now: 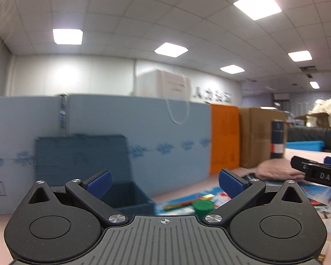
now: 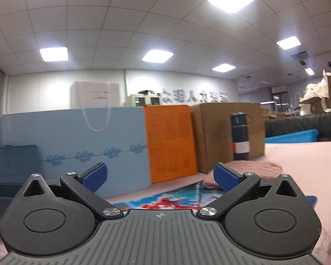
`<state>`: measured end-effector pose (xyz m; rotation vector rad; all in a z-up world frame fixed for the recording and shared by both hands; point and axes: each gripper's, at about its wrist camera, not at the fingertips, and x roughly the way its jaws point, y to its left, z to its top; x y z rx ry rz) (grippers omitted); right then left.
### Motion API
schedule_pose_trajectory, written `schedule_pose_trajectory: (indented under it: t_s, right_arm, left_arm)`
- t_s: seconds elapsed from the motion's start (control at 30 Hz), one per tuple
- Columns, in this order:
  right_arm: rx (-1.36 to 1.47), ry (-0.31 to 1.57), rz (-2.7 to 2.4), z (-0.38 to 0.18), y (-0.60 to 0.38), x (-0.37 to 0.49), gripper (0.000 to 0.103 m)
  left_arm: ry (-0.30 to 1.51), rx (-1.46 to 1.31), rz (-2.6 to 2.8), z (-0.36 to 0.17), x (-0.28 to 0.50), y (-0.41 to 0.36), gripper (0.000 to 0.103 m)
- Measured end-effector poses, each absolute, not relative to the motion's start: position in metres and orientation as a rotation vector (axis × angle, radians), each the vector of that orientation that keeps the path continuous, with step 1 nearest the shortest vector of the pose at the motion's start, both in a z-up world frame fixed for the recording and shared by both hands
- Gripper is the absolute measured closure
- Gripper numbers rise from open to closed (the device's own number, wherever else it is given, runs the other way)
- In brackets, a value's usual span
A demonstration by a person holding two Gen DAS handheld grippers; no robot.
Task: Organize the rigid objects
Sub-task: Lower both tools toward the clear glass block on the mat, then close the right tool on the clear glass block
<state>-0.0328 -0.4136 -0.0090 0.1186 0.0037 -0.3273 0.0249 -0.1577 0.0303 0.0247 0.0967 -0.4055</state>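
Observation:
My left gripper (image 1: pixel 164 182) is open and empty, held above the pink table. Just below and ahead of it lie a green-lidded small jar (image 1: pixel 202 206), a pen-like stick (image 1: pixel 178 204) and a small gold piece (image 1: pixel 206 197) on a colourful printed sheet (image 1: pixel 315 195). An open dark blue box (image 1: pixel 121 195) with its lid raised stands to the left of them. My right gripper (image 2: pixel 160 177) is open and empty above the same printed sheet (image 2: pixel 165 201); it also shows in the left wrist view at the right edge (image 1: pixel 315 172). A tall dark blue bottle (image 2: pixel 240 135) stands at the back right.
A light blue board (image 2: pixel 77 137), an orange box (image 2: pixel 171 141) and a cardboard box (image 2: pixel 218 132) line the back of the table. A pink fluffy cloth (image 2: pixel 262 169) lies before the bottle. A white paper bag (image 2: pixel 94 95) hangs behind the board.

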Motion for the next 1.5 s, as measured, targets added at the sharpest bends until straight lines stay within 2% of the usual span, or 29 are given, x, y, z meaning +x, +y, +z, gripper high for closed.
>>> schedule_pose_trajectory:
  t_s: [0.17, 0.7, 0.87, 0.9, 0.97, 1.0, 1.13, 1.17, 1.2, 1.23, 1.4, 1.5]
  right_arm:
    - [0.172, 0.143, -0.282, -0.019, -0.439, -0.022, 0.0]
    - [0.054, 0.463, 0.011, -0.048, -0.421, 0.056, 0.0]
    - [0.045, 0.535, 0.052, -0.052, -0.415, 0.079, 0.003]
    - [0.044, 0.547, 0.052, -0.053, -0.414, 0.083, 0.005]
    - [0.052, 0.58, 0.068, -0.056, -0.414, 0.089, 0.018]
    - [0.062, 0.591, 0.083, -0.057, -0.414, 0.092, 0.02]
    - [0.074, 0.627, 0.093, -0.06, -0.411, 0.101, 0.049]
    - [0.07, 0.63, 0.086, -0.061, -0.41, 0.102, 0.055]
    - [0.067, 0.627, 0.08, -0.062, -0.41, 0.102, 0.057]
    - [0.069, 0.626, 0.078, -0.062, -0.41, 0.101, 0.065]
    - [0.14, 0.619, 0.108, -0.059, -0.414, 0.097, 0.067]
    - [0.205, 0.594, 0.138, -0.053, -0.417, 0.089, 0.067]
  left_arm:
    - [0.258, -0.012, -0.557, 0.017, 0.053, -0.185, 0.0]
    - [0.824, -0.443, -0.708, -0.021, 0.157, -0.23, 0.001]
    - [0.871, -0.486, -0.718, -0.03, 0.17, -0.239, 0.001]
    - [0.88, -0.494, -0.717, -0.032, 0.173, -0.24, 0.002]
    - [0.89, -0.512, -0.716, -0.036, 0.176, -0.239, 0.002]
    - [0.896, -0.517, -0.717, -0.037, 0.177, -0.238, 0.002]
    - [0.904, -0.527, -0.72, -0.039, 0.179, -0.236, 0.002]
    - [0.903, -0.529, -0.721, -0.04, 0.179, -0.235, 0.002]
    - [0.903, -0.533, -0.724, -0.04, 0.179, -0.234, 0.002]
    - [0.906, -0.539, -0.729, -0.04, 0.18, -0.234, 0.002]
    - [0.935, -0.588, -0.756, -0.047, 0.185, -0.232, 0.002]
    - [0.958, -0.636, -0.78, -0.053, 0.188, -0.228, 0.007]
